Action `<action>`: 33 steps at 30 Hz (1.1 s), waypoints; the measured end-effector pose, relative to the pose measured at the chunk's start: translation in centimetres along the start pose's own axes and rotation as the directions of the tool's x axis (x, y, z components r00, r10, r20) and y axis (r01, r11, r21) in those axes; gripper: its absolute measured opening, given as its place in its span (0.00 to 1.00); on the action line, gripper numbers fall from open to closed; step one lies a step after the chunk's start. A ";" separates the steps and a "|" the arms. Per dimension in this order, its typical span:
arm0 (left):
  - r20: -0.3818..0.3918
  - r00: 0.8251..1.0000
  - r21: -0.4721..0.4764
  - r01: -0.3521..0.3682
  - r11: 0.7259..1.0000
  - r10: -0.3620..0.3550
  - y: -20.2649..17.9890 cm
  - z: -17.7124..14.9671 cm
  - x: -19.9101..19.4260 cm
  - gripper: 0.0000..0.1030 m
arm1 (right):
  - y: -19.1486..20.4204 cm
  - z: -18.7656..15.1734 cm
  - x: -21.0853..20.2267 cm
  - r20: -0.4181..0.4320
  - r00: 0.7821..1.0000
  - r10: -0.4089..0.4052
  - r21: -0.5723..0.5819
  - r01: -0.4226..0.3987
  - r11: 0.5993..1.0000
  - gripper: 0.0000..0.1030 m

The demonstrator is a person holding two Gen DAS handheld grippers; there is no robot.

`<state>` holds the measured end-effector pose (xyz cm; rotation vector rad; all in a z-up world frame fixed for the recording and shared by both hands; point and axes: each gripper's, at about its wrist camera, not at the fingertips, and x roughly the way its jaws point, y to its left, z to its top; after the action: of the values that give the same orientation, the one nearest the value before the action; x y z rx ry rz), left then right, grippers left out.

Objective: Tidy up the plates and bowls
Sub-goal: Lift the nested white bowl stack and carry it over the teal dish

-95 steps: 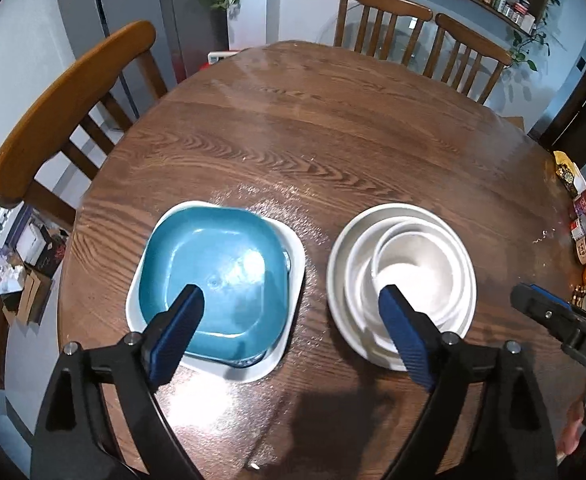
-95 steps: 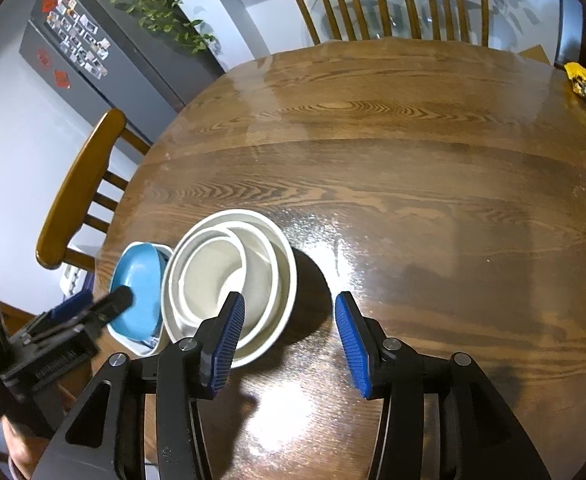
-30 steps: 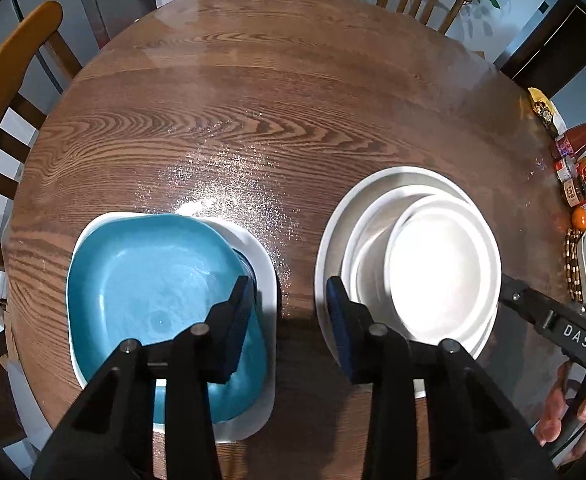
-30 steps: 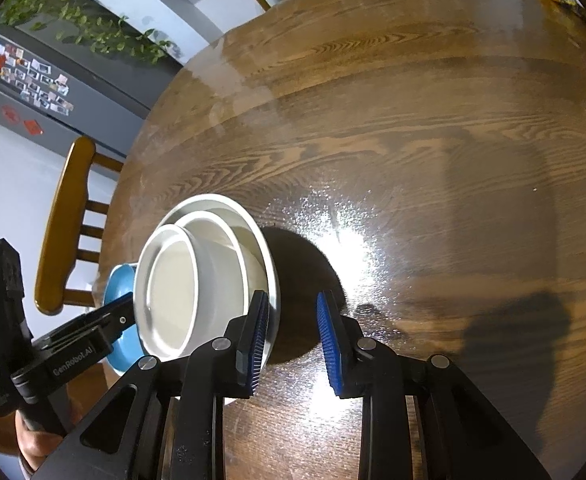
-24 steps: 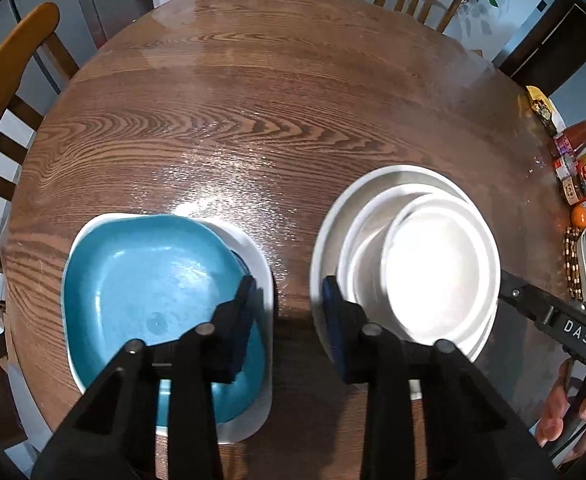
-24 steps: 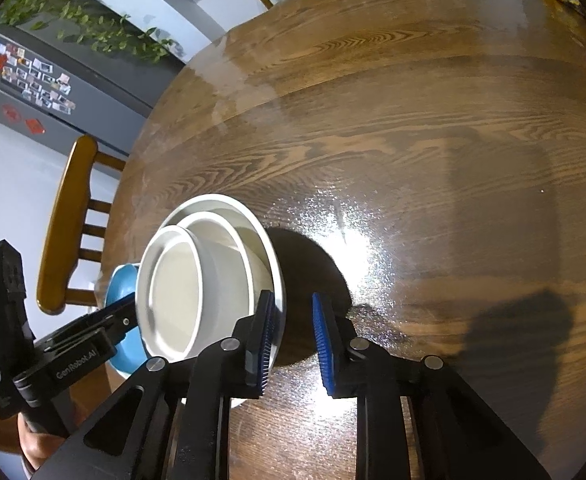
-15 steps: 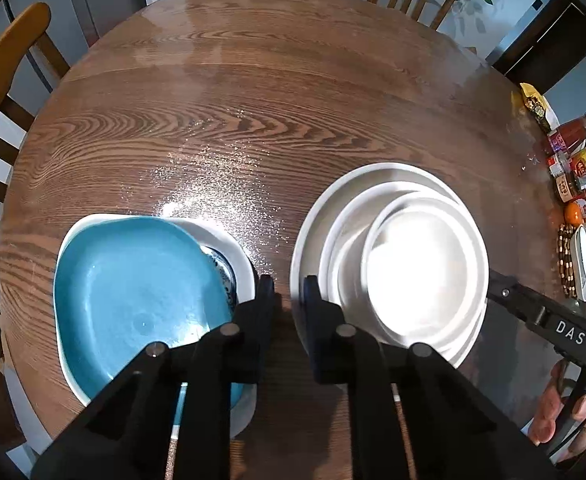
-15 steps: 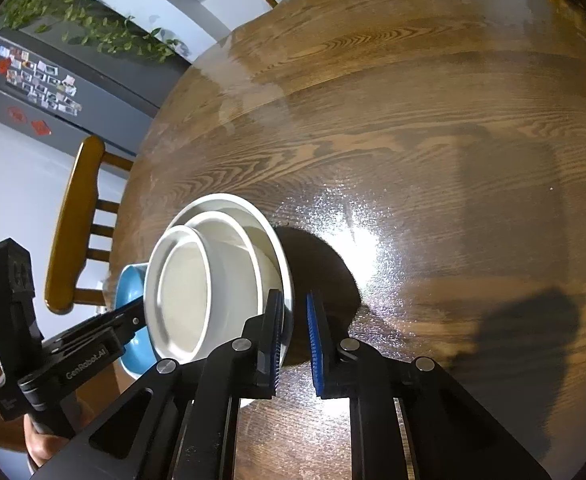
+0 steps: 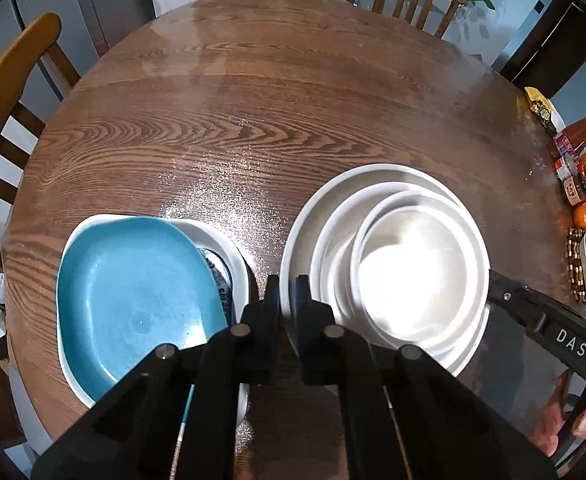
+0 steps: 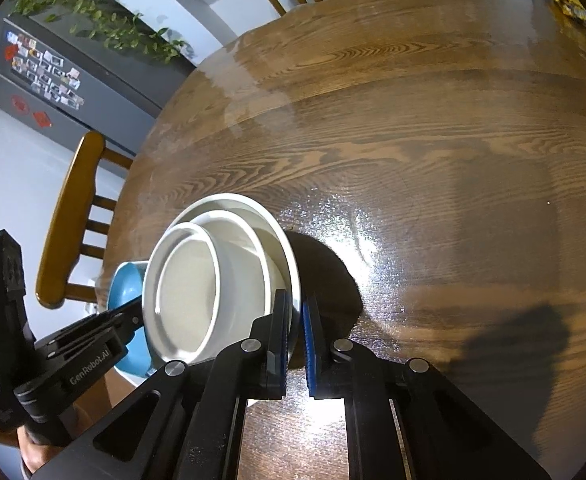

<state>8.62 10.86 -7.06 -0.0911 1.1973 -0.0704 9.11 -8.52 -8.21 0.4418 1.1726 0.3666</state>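
Nearest the left wrist camera, the left gripper point(image 9: 287, 292) pinches the left rim of the large white plate point(image 9: 301, 216), while the right gripper point(image 10: 298, 316) clamps that plate's opposite rim, each with only a thin gap between the pads. Two white bowls point(image 9: 421, 264) sit nested on the plate. Just left of it the blue dish point(image 9: 133, 296) lies in a white square dish point(image 9: 229, 240), and the wooden table point(image 9: 277, 92) stretches beyond.

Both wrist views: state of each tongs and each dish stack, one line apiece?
Left tongs: shut on the white plate's left rim.
Right tongs: shut on its right rim.
White plate: gripped on both sides, two white bowls nested upright in it.
Blue dish: tilted, on a white square plate.
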 end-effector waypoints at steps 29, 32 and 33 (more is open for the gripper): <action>0.069 0.996 -0.003 -0.049 0.999 0.049 -0.6 -1.2 -0.4 0.02 | 0.2 -0.4 -0.1 0.016 1.000 -0.023 -0.016 0.024 1.000 0.10; 0.071 0.996 -0.007 -0.051 0.999 0.051 -0.6 -1.4 -0.6 0.02 | 0.2 -0.5 -0.2 0.016 1.000 -0.023 -0.016 0.024 1.000 0.10; 0.076 0.996 -0.005 -0.055 0.998 0.055 -0.7 -1.5 -0.7 0.02 | 0.3 -0.6 -0.3 0.016 1.000 -0.023 -0.018 0.023 1.000 0.10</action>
<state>7.00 10.22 -6.84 -0.0627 1.1228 -0.0163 8.39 -8.35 -8.07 0.4145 1.1571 0.3530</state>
